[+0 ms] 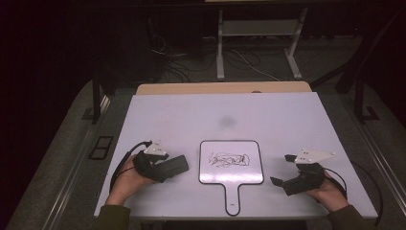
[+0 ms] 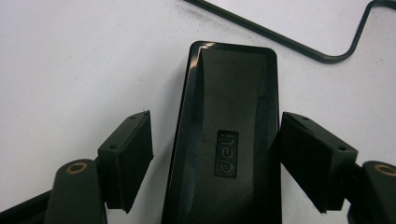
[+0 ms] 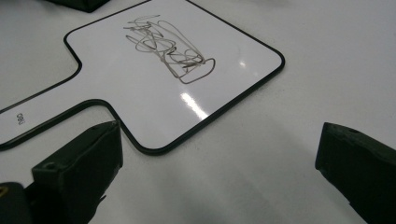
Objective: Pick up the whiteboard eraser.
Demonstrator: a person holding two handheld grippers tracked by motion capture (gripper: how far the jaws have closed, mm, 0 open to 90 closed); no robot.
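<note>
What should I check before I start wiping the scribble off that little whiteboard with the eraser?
1. Eraser sits between the left gripper pads: ok.
2. Both pads pressing on the eraser: not ok, a gap shows at one pad.
3. Scribble uncovered on the whiteboard: ok.
4. Whiteboard flat on the table: ok.
5. Right gripper open, beside the whiteboard, ready to steady it: ok.
6. Eraser's felt face turned down: cannot tell.

I count one white table (image 1: pixel 287 120) in front of me. On it lies one handled whiteboard (image 1: pixel 231 168) carrying one grey scribble (image 1: pixel 230 159), and one black eraser (image 2: pixel 229 140). I have two grippers (image 1: pixel 165 165) (image 1: pixel 287 170), each with two jaws, and two hands (image 1: pixel 127 184) (image 1: pixel 330 194) holding them.
</note>
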